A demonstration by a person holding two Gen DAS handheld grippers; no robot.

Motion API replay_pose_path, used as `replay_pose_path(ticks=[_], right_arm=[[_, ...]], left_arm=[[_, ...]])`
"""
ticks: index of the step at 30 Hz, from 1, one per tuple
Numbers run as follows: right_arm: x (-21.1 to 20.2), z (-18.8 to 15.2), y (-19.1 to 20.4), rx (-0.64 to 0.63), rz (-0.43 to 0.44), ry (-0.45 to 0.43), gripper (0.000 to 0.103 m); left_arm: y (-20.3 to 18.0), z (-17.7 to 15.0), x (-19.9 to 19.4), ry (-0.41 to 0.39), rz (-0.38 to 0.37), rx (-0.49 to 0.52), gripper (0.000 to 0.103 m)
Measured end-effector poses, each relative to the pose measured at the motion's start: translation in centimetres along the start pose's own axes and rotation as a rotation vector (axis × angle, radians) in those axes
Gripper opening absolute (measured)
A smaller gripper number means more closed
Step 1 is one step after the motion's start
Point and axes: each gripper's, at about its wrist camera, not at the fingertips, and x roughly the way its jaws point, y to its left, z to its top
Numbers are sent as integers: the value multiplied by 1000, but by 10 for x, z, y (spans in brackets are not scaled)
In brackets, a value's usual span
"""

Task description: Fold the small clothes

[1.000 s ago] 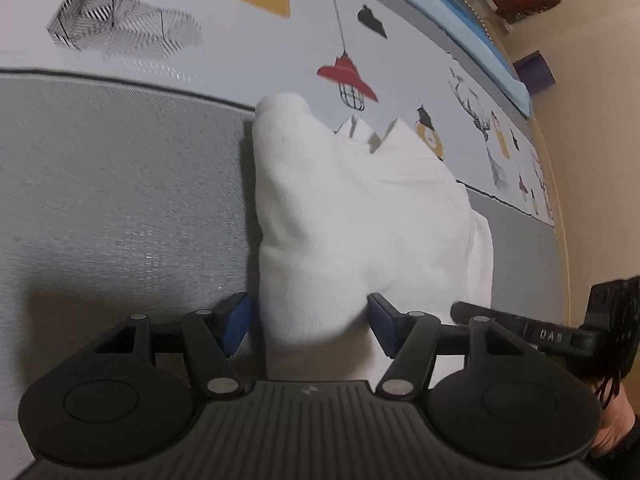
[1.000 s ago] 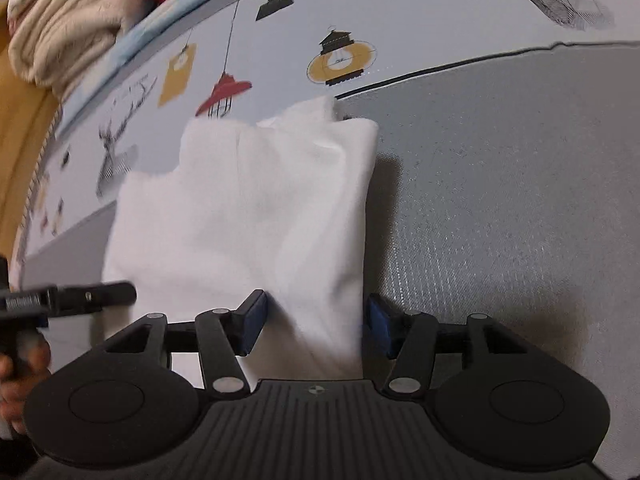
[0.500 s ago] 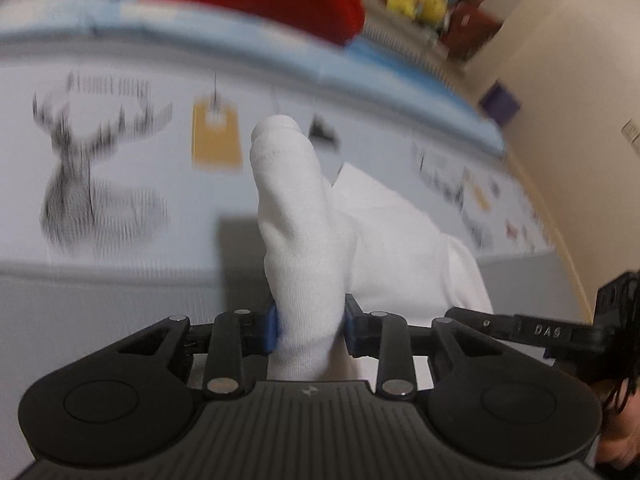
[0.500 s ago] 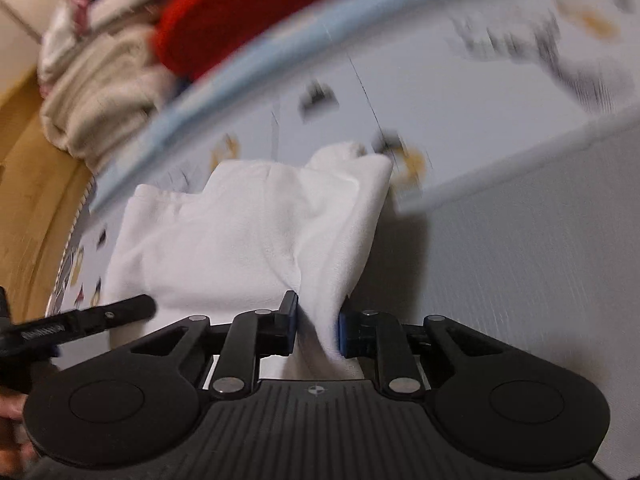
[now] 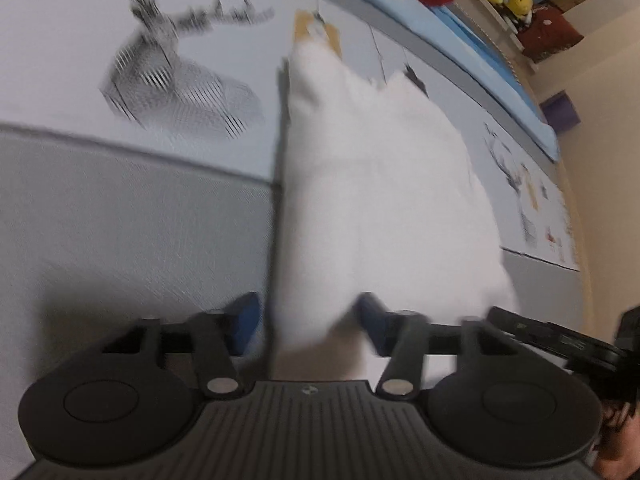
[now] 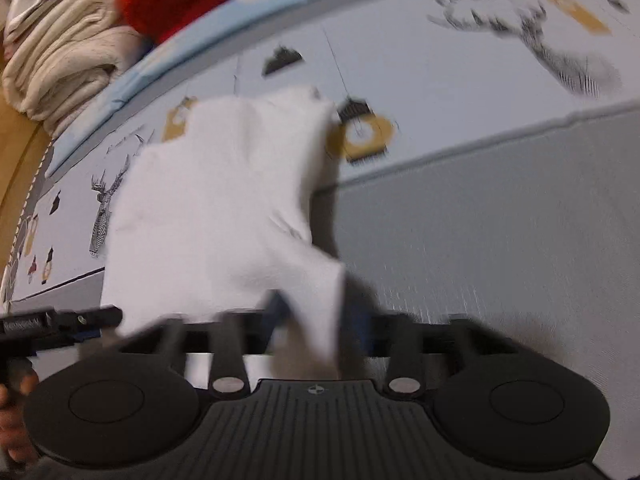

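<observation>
The white garment (image 5: 376,200) lies on the printed mat (image 5: 120,220), long axis running away from both grippers. The left gripper (image 5: 308,320) has its jaws opening astride the near left corner. The right gripper (image 6: 320,320) has its jaws closing on the near right corner.

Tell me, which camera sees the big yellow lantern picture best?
The right wrist view. The yellow lantern print sits there whole, just right of the white garment, though blurred. The left wrist view shows only a smaller yellow patch poking out behind the garment's top.
</observation>
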Motion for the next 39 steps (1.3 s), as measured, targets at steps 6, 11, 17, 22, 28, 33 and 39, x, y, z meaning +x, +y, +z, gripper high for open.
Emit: replay_pose_path(ticks=[6,11,17,22,28,33,39], right_arm=[[-21,5,-7,43,1,-121,6],[-4,-1,-8,18,-38,-35,14],[-13,-7,-14,1,-98,-28,25],[-63,-27,14,-199,-169,-232,27],[-154,-65,30,-262,-140,-495,49],[-211,-112,43,-283,-102,-601,59],[-230,-169,51,-309,-92,-629,60]], left_arm=[[-11,-4,-4,-41,-31,58,36],[-11,-9,-1,-25,56,102,43],[-42,-26,-16,-76,207,267,53],[-83,-53,-70,-321,361,435,93],[-121,-101,-143,-546,400,458,103],[-145,-165,-187,-647,375,457,103],[-156,-234,-192,-644,342,421,103]])
